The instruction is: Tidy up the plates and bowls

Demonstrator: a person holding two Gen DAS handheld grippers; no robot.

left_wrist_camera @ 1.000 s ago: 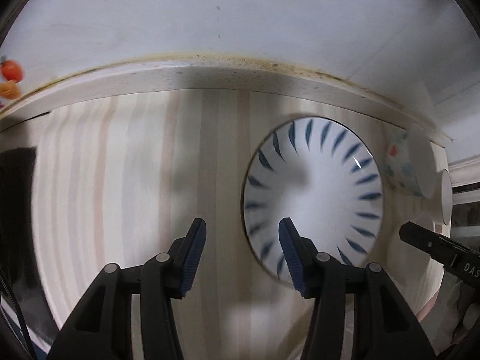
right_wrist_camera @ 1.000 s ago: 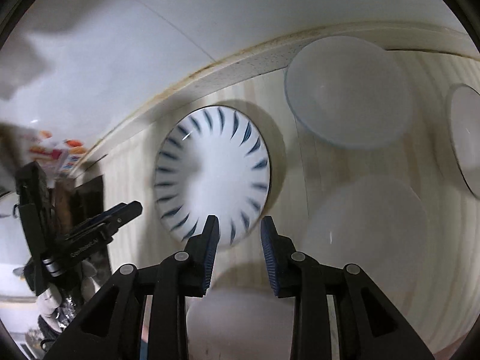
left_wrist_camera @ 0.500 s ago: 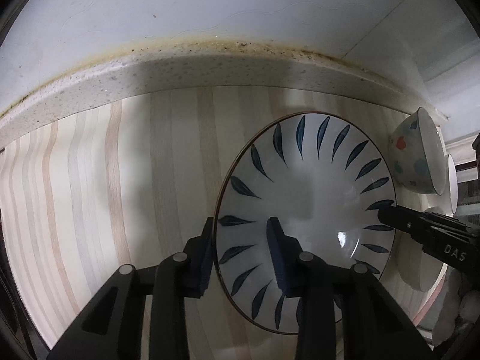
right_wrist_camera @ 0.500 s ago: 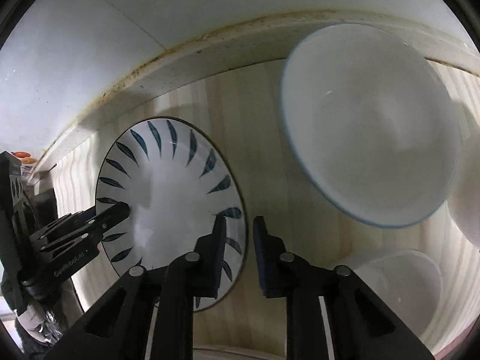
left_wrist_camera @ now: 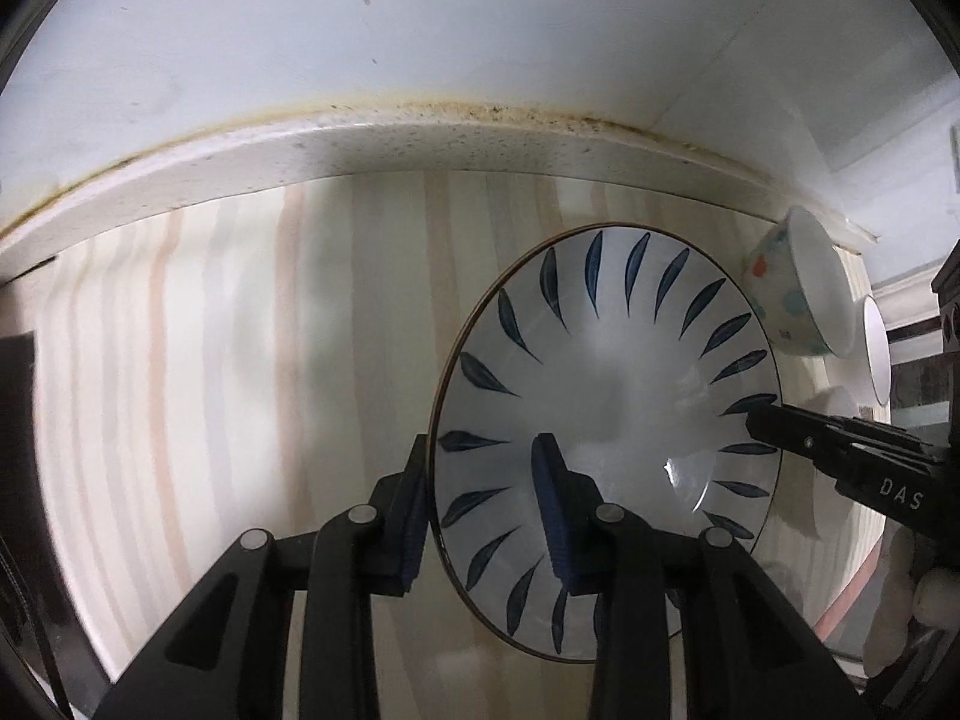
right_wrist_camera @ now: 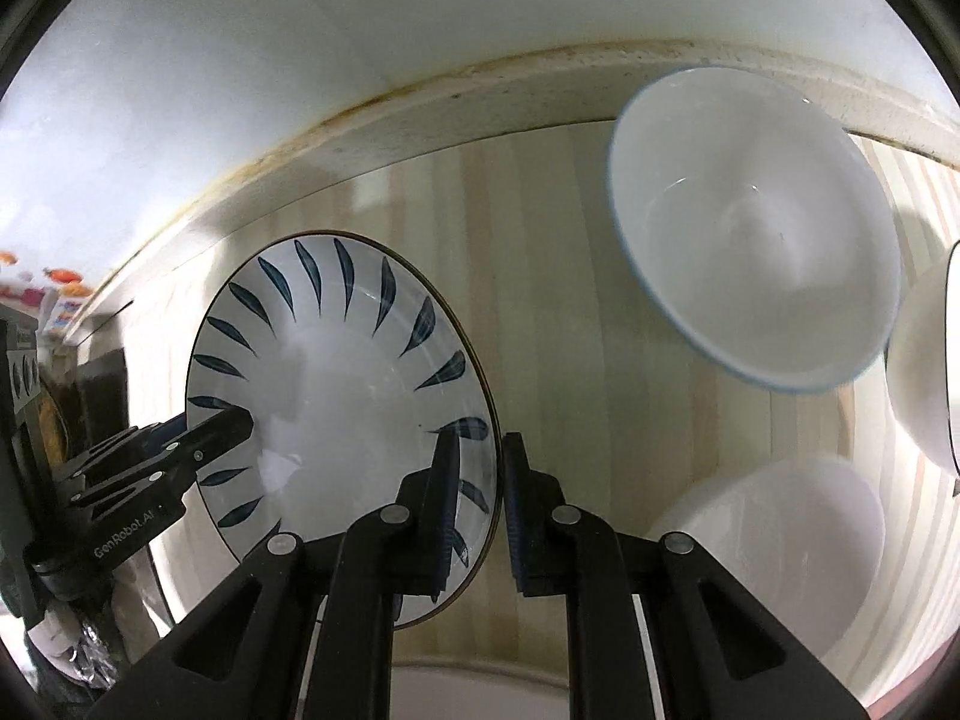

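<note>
A white plate with blue leaf marks (left_wrist_camera: pixel 606 396) lies on the striped wooden counter; it also shows in the right wrist view (right_wrist_camera: pixel 336 396). My left gripper (left_wrist_camera: pixel 480 510) straddles the plate's left rim, one finger outside it and one over the plate, jaws still a little apart. My right gripper (right_wrist_camera: pixel 480 498) straddles the right rim the same way, jaws narrow with the rim between them. Each gripper shows in the other's view at the far rim. Whether either pad touches the plate I cannot tell.
A large white bowl with a blue rim (right_wrist_camera: pixel 756 228) stands at the back right, another white bowl (right_wrist_camera: pixel 774 546) nearer right, and a third (right_wrist_camera: pixel 924 372) at the right edge. A spotted bowl (left_wrist_camera: pixel 798 288) sits by the wall. The white wall and backsplash (left_wrist_camera: pixel 420 144) bound the counter behind.
Both grippers moved in to the plate and narrowed, ending astride its opposite rims. The plate looms larger in both views.
</note>
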